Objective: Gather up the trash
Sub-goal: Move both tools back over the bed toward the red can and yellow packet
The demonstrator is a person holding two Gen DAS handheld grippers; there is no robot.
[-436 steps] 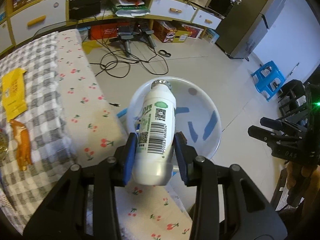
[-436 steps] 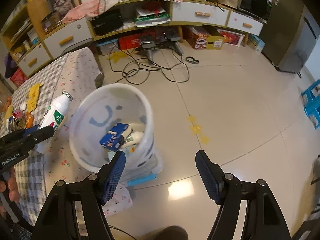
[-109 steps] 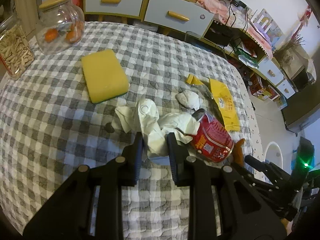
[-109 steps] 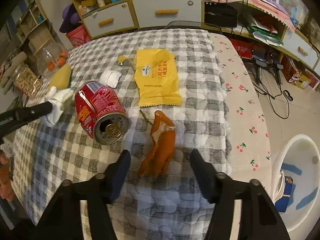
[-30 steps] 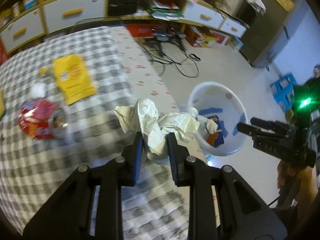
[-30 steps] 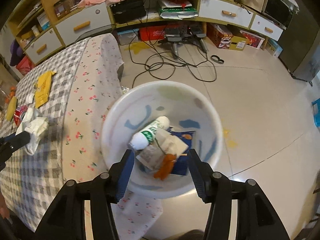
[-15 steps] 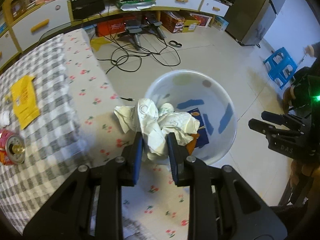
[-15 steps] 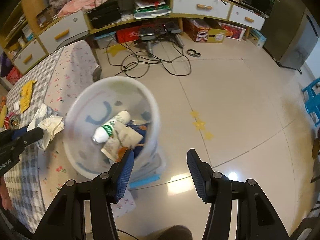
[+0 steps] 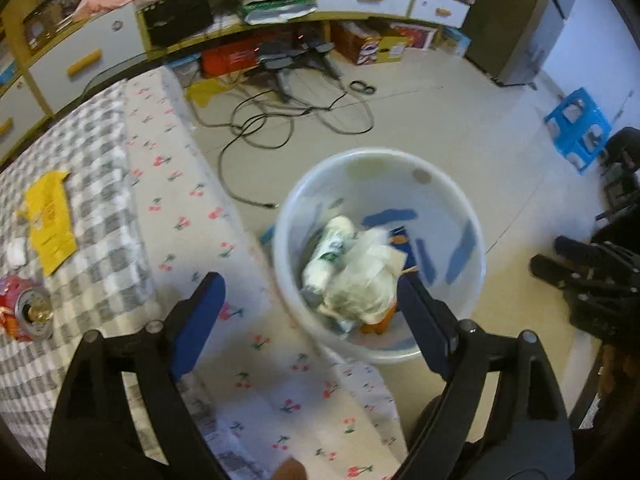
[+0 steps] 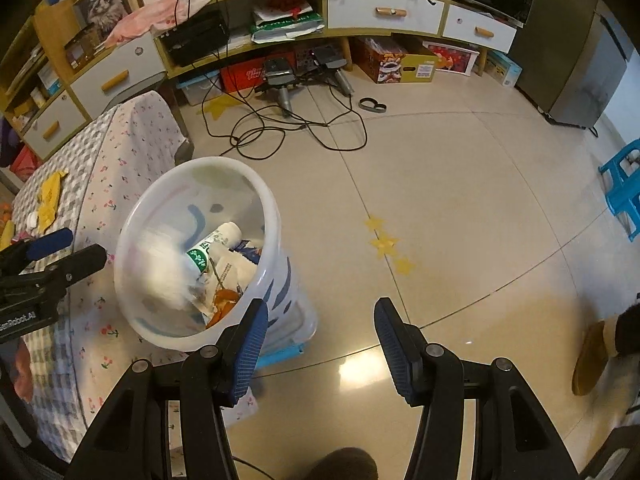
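I'm holding the left tongs (image 9: 308,304) spread wide with nothing between them, hovering over the edge of the desk (image 9: 132,184) right beside the bin (image 9: 400,160). The crumpled tissue wad (image 9: 360,280) is blurred and sitting in or dropping into the bin, on top of a white bottle (image 9: 326,250) and orange scraps, so the drop-off step looks like it's finishing. The right tongs (image 10: 318,340) are also spread and carrying nothing, hanging over the floor just past the bin's near rim.

Trash left on the desk: a red can (image 9: 24,308) lying on its side near the edge of the left view, a yellow wrapper (image 9: 50,216) further up the checked cloth, and a small white scrap (image 9: 16,252) beside it. Collection is partly done, I'm judging.

Next I'm swinging the left tongs back over the desk toward the can, lining the jaws across its round body; it's smooth and could roll, so I'm closing squarely around the middle
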